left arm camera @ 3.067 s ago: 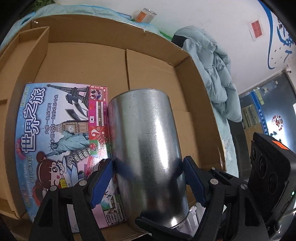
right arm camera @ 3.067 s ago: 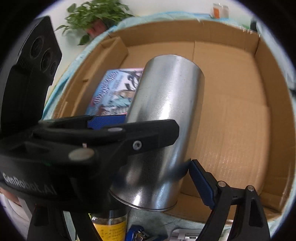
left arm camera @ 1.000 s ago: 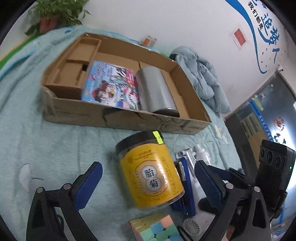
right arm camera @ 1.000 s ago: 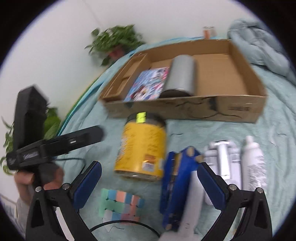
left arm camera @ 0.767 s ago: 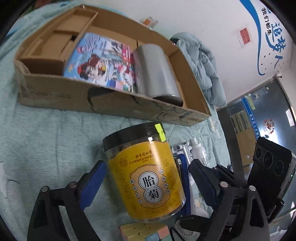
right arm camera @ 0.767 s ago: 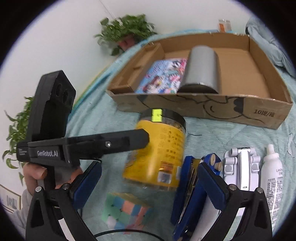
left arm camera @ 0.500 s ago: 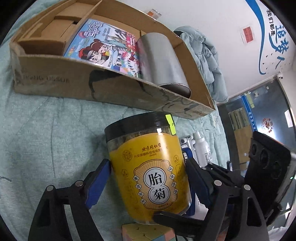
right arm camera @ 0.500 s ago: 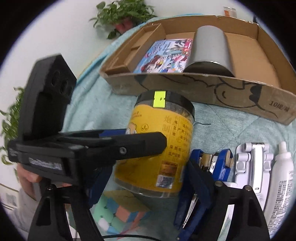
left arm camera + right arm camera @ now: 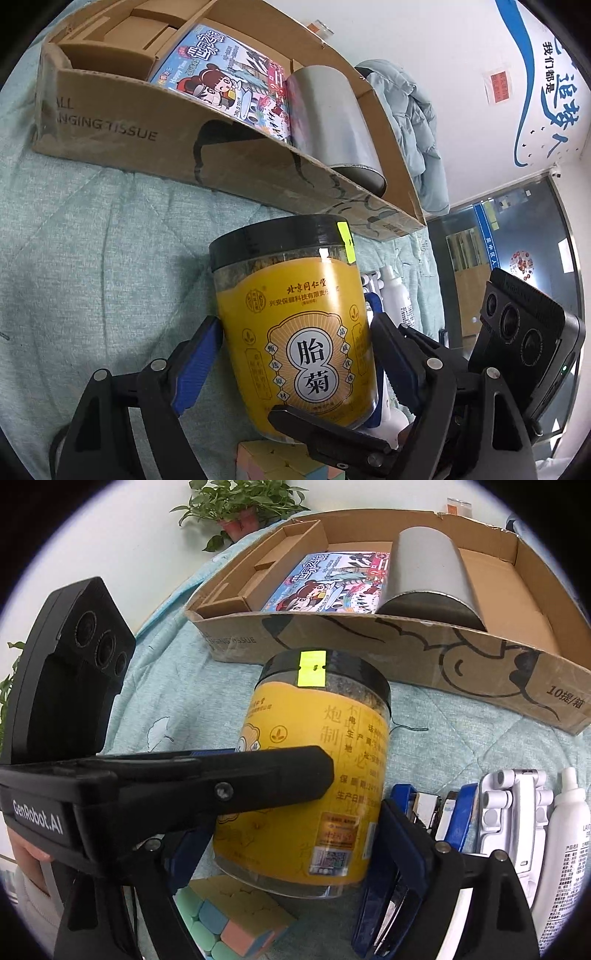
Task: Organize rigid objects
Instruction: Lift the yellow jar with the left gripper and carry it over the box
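Two grippers bracket one yellow-labelled jar (image 9: pixel 295 332), which stands upright on the teal quilted cover (image 9: pixel 92 240) with its long axis vertical and its black lid (image 9: pixel 280 236) on top.

Nearest, in the left wrist view, the left gripper (image 9: pixel 295 350) has a blue pad against each flank of the jar, at about 9 and 3 o'clock on the label. The jaws appear clamped on it. The jar sits dead ahead between the fingers, so no sideways correction looks necessary.

In the right wrist view the right gripper (image 9: pixel 291 842) straddles the lower part of the same jar (image 9: pixel 314 775). The right-hand pad (image 9: pixel 402 834) sits close against the label; the left-hand pad is largely masked by the black arm of the left gripper crossing the frame. Whether these jaws are bearing on the jar cannot be determined.

At 6 o'clock from the jar, just beside its base, lies a pastel puzzle cube (image 9: pixel 229 915). At 3 o'clock lie a blue stapler (image 9: pixel 424 812), a white folding stand (image 9: pixel 513 812) and a white bottle (image 9: pixel 565 849).

Farther, at 12 o'clock, is the open cardboard box (image 9: pixel 406 642). It already holds a board game box (image 9: pixel 325 583) lying flat and a metal cylinder (image 9: pixel 428 568) on its side, touching it. Bare floor remains at the box's right end.

Judgement: the coming move is a lift clear of the near wall, then forward towards 12 to 1 o'clock.
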Tool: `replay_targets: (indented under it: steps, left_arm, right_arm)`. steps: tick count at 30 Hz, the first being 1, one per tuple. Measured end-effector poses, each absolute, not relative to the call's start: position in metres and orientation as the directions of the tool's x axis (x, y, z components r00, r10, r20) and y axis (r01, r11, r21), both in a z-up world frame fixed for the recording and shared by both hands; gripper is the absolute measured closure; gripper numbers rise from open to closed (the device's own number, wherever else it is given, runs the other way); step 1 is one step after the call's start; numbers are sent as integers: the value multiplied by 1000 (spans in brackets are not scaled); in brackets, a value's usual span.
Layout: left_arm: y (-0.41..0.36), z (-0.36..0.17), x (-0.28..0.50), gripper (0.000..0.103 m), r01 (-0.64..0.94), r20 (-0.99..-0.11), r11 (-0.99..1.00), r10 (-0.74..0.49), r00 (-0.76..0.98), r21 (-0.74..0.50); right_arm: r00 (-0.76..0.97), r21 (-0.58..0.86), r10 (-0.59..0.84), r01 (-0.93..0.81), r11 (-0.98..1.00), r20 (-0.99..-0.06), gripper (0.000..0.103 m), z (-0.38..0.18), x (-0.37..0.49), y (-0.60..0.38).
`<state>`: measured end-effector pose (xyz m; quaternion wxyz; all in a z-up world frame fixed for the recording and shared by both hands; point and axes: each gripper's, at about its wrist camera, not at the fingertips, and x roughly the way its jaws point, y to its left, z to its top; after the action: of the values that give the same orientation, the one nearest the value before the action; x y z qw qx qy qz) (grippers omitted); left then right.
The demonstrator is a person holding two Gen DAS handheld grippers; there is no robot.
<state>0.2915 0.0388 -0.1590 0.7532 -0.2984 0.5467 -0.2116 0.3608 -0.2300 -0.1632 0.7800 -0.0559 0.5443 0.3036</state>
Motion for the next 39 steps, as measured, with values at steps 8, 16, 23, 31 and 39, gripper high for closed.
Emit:
replay_targets:
  steps: [8,16,23,31,39]
  left_arm:
    - [15,-108,274,24,94,-699,777,-606,381,-623]
    - [-21,-32,299,24,221,-666,803,-586,462,-553]
    - [-46,8,344,24,283,-652,800,-597,467,-530]
    - [-64,46,398,24,305,-646,796,-604,466,-523]
    - [-89,33,453,25,291,-686,804,-594,420,-519]
  right_arm:
    - [302,250,447,-517,819,-842,18,-139,349,-244]
    - [444,222,480,-517,827,-756,19,-81,359,-261]
    - [503,196,463,-496,846,-730,19,-49,392,-274]
    - [533,171,457,-500,849,-712,19,-16,434,-282]
    - [486,217,453,-466,858,-748,19,-17,476,-299]
